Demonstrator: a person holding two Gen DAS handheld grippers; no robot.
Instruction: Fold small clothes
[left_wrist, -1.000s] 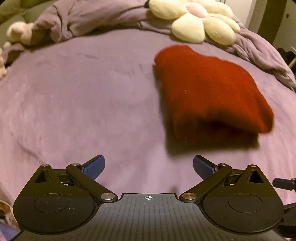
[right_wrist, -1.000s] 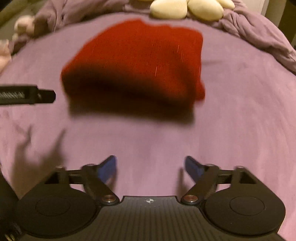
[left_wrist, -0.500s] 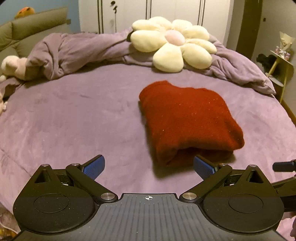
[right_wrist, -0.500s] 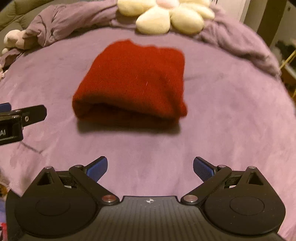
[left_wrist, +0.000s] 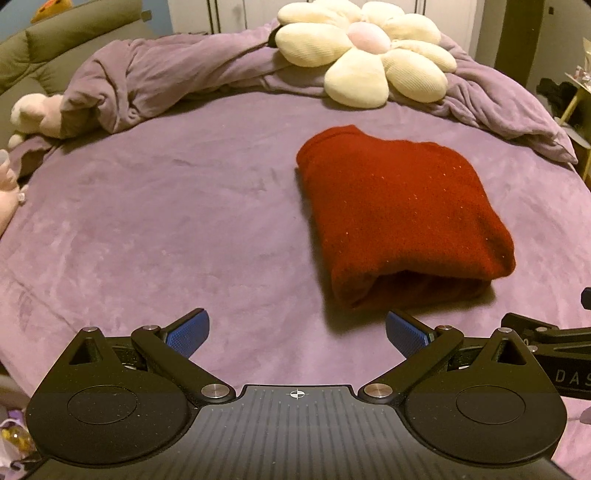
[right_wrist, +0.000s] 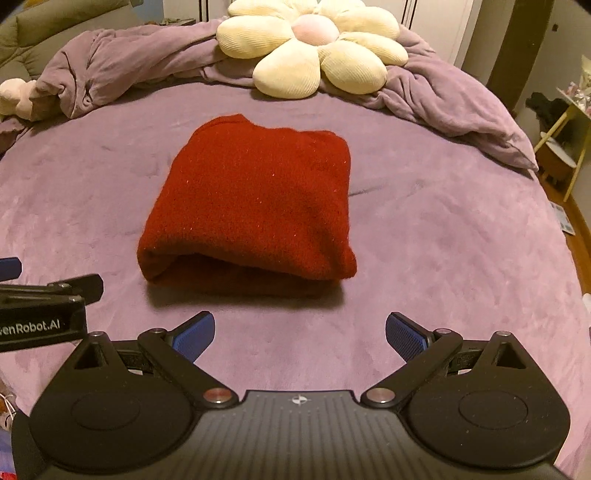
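A dark red knit garment (left_wrist: 399, 214) lies folded into a thick rectangle on the purple bedspread (left_wrist: 155, 221), its folded edge toward me. In the right wrist view the same red garment (right_wrist: 255, 206) sits straight ahead. My left gripper (left_wrist: 297, 330) is open and empty, just short of the garment's near left corner. My right gripper (right_wrist: 300, 332) is open and empty too, a little in front of the garment's near edge. Part of the right gripper shows at the right border of the left wrist view, and the left one at the left border of the right wrist view.
A cream flower-shaped cushion (left_wrist: 365, 48) rests on a bunched purple duvet (left_wrist: 147, 77) at the head of the bed. A pale plush toy (left_wrist: 29, 114) lies at the far left. A small side table (right_wrist: 561, 147) stands beyond the bed's right edge.
Both grippers have pulled back and up from the folded garment, which now looks smaller and farther off. The garment lies still and both grippers stay open.
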